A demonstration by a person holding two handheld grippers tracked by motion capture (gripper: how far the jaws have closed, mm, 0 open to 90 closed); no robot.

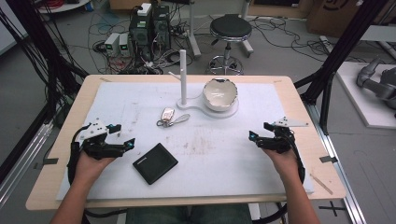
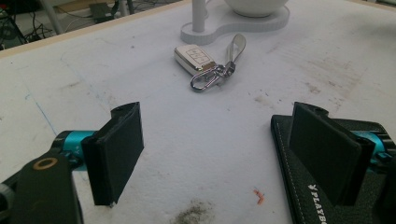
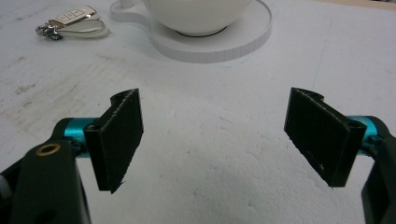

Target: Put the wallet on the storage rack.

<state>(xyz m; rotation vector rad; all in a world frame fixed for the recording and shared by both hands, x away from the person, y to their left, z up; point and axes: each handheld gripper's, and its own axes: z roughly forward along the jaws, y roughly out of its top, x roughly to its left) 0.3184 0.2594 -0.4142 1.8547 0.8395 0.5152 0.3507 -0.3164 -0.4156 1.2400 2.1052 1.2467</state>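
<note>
A white car key fob [image 1: 167, 114] with a metal clasp and a white strap lies near the middle of the white mat; it also lies ahead of the left jaws [image 2: 195, 57] and at the far left in the right gripper view [image 3: 74, 17]. A black wallet [image 1: 155, 163] lies flat in front of it, its edge under the left gripper's right jaw [image 2: 303, 186]. A white bowl [image 1: 220, 93] sits on a white stand [image 1: 198, 107] with an upright post [image 1: 183, 77]. My left gripper [image 1: 122, 136] is open beside the wallet. My right gripper [image 1: 259, 131] is open over bare mat.
The white mat [image 1: 233, 154] covers a wooden table [image 1: 74, 116]. Behind the table stand a black stool [image 1: 230, 29], computer boxes [image 1: 149, 28] and cables on the floor. Black frame posts [image 1: 343, 46] rise at the right.
</note>
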